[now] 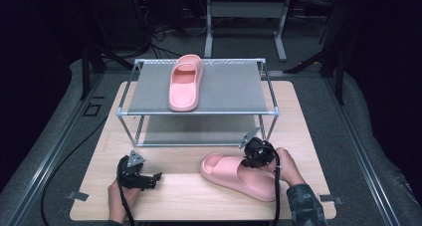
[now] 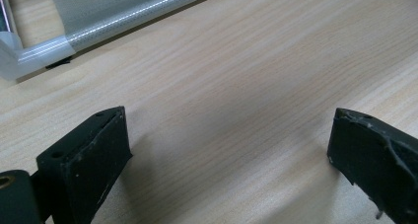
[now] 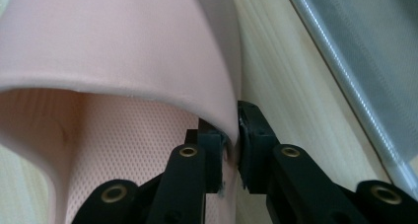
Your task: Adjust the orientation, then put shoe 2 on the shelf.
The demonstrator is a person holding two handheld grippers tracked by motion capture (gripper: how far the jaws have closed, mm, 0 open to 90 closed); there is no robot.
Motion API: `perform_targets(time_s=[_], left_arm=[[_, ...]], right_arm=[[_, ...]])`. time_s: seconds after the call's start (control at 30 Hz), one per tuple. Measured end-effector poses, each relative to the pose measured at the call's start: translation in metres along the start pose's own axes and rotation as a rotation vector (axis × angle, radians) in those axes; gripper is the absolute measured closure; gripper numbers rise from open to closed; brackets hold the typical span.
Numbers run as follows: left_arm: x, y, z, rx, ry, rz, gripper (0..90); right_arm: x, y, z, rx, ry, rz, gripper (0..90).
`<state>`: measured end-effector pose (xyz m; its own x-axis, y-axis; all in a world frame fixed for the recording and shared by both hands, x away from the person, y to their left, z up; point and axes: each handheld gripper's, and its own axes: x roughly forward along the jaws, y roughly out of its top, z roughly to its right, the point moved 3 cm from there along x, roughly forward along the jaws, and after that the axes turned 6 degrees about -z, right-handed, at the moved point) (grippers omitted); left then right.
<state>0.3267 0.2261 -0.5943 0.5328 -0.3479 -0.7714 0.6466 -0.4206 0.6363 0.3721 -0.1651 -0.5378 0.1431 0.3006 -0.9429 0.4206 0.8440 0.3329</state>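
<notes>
A pink slipper (image 1: 239,175) lies on the wooden table (image 1: 189,196) at the front right, toe pointing left. My right gripper (image 1: 253,156) is shut on the edge of its strap (image 3: 148,51): one jaw sits inside the slipper, the other outside, pinching the strap wall between them. A second pink slipper (image 1: 186,81) rests on the top shelf of the metal rack (image 1: 199,114). My left gripper (image 1: 155,178) hovers low over bare table at the front left, jaws wide apart with nothing between them (image 2: 229,150).
The rack has a mesh top shelf and a lower shelf (image 1: 199,131), with thin metal legs near both grippers. A corner of its frame (image 2: 29,56) lies close ahead of the left gripper. Dark floor and cables surround the table.
</notes>
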Motion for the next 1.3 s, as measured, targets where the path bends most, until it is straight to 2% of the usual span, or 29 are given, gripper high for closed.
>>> perform_targets(time_s=[0.07,0.1,0.33,0.37,0.5,0.57,0.6,0.77,0.8,1.03,1.3], left_arm=[[0.000,0.000,0.000,0.000,0.000,0.000,2.3],[0.000,0.000,0.000,0.001,0.000,-0.001,2.3],[0.000,0.000,0.000,0.000,0.000,-0.001,2.3],[0.000,0.000,0.000,0.000,0.000,-0.001,2.3],[0.000,0.000,0.000,0.001,0.000,-0.001,2.3],[0.000,0.000,0.000,0.000,0.000,0.000,2.3],[0.000,0.000,0.000,0.000,0.000,0.000,2.3],[0.000,0.000,0.000,0.000,0.000,-0.001,2.3],[0.000,0.000,0.000,0.000,0.000,-0.001,2.3],[0.000,0.000,0.000,0.000,0.000,-0.001,2.3],[0.000,0.000,0.000,-0.003,-0.001,0.002,2.3]], right_arm=[[0.002,0.002,0.004,-0.012,-0.003,0.015,83.2],[0.002,0.003,0.004,-0.017,0.028,0.015,83.2],[0.005,0.013,0.009,-0.102,-0.013,0.013,83.6],[0.006,0.014,0.009,-0.102,0.007,0.011,83.6],[0.002,0.021,0.010,-0.132,-0.008,0.017,83.5],[-0.003,0.024,0.009,-0.138,-0.029,0.025,83.5],[-0.004,0.026,0.008,-0.143,-0.009,0.032,83.5],[-0.013,0.032,0.008,-0.166,-0.036,0.032,83.4],[-0.015,0.034,0.007,-0.167,-0.024,0.036,83.4],[-0.024,0.043,0.005,-0.190,-0.048,0.039,83.4],[-0.040,0.051,0.004,-0.207,-0.049,0.050,83.2]])
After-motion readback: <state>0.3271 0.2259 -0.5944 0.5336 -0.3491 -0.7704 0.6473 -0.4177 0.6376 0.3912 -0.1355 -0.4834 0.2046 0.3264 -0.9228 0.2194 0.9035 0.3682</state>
